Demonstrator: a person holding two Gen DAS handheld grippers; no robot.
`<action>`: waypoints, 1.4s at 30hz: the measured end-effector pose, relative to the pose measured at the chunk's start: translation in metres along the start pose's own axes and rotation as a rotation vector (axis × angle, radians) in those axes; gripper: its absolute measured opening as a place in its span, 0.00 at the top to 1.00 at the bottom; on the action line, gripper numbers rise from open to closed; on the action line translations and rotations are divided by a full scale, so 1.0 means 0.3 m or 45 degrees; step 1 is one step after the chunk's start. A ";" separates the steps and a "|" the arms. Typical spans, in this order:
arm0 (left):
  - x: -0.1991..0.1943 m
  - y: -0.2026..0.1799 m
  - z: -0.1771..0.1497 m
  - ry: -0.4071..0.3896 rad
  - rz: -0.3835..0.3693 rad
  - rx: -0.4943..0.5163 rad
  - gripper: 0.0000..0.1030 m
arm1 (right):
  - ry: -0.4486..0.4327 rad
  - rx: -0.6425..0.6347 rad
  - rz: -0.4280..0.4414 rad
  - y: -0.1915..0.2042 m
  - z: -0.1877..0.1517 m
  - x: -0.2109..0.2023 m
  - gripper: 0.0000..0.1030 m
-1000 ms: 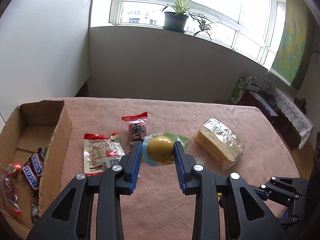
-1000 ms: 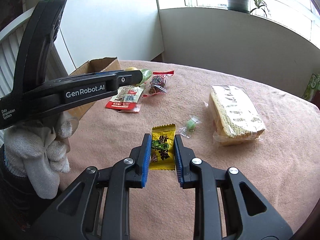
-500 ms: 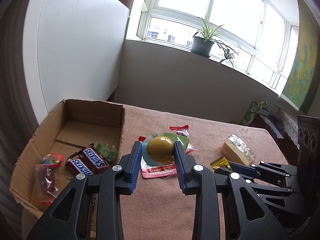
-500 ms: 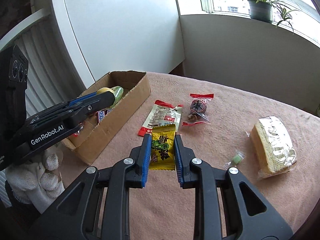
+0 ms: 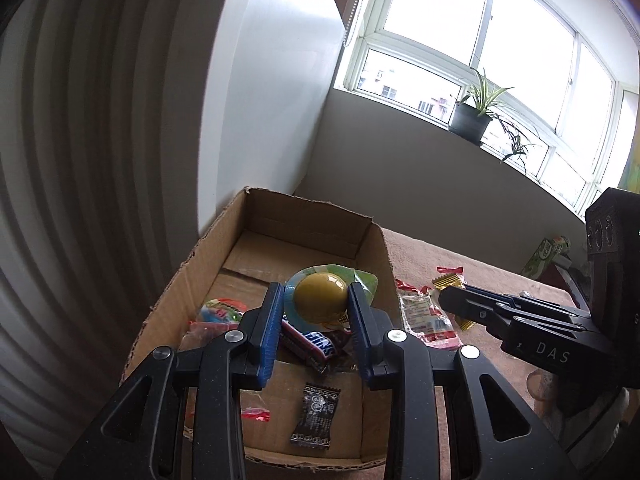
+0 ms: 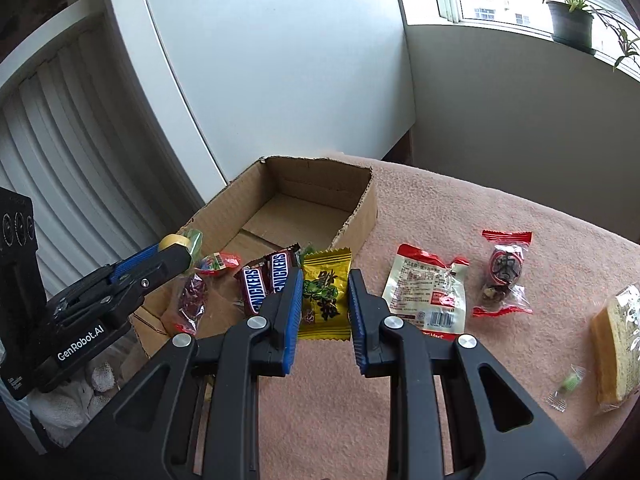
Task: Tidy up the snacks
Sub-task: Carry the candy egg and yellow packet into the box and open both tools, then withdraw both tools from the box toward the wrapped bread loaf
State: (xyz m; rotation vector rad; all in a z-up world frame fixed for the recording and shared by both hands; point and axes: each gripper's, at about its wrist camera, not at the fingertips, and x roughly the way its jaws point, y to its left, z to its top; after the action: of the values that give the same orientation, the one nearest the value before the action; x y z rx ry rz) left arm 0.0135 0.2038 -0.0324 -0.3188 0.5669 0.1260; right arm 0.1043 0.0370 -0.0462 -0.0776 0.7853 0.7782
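My left tongs (image 5: pixel 314 312) clamp the yellow jelly cup (image 5: pixel 320 298) above the cardboard box (image 5: pixel 280 216); I lower before releasing. My right tongs (image 6: pixel 323 300), clamped on the yellow candy packet (image 6: pixel 324 294), need to clear the box wall first.

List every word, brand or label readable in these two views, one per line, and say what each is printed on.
"SNICKERS": on two brown chocolate bars in the cardboard box.
"GenRobot.AI": on the side of the black left tool.
"DAS": on the black right tool's body, the rest cut off.
Yellow candy wrapper held by the right tool: dark characters, not legible.
White and red packet: print too small.
Small black sachet: blurred.
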 end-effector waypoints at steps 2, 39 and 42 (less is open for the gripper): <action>0.004 0.030 -0.004 0.004 0.018 -0.007 0.70 | 0.004 -0.001 0.016 0.018 0.019 0.028 0.78; 0.005 -0.023 -0.020 0.007 0.000 0.054 0.39 | -0.097 0.107 -0.066 -0.105 0.074 -0.059 0.11; 0.002 -0.070 -0.021 0.004 -0.023 0.075 0.39 | -0.104 0.121 -0.095 -0.169 0.057 -0.106 0.11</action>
State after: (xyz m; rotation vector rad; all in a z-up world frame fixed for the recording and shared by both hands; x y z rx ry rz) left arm 0.0149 0.1819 -0.0323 -0.2666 0.5696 0.0915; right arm 0.1337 -0.0129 -0.0237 0.0102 0.7371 0.6684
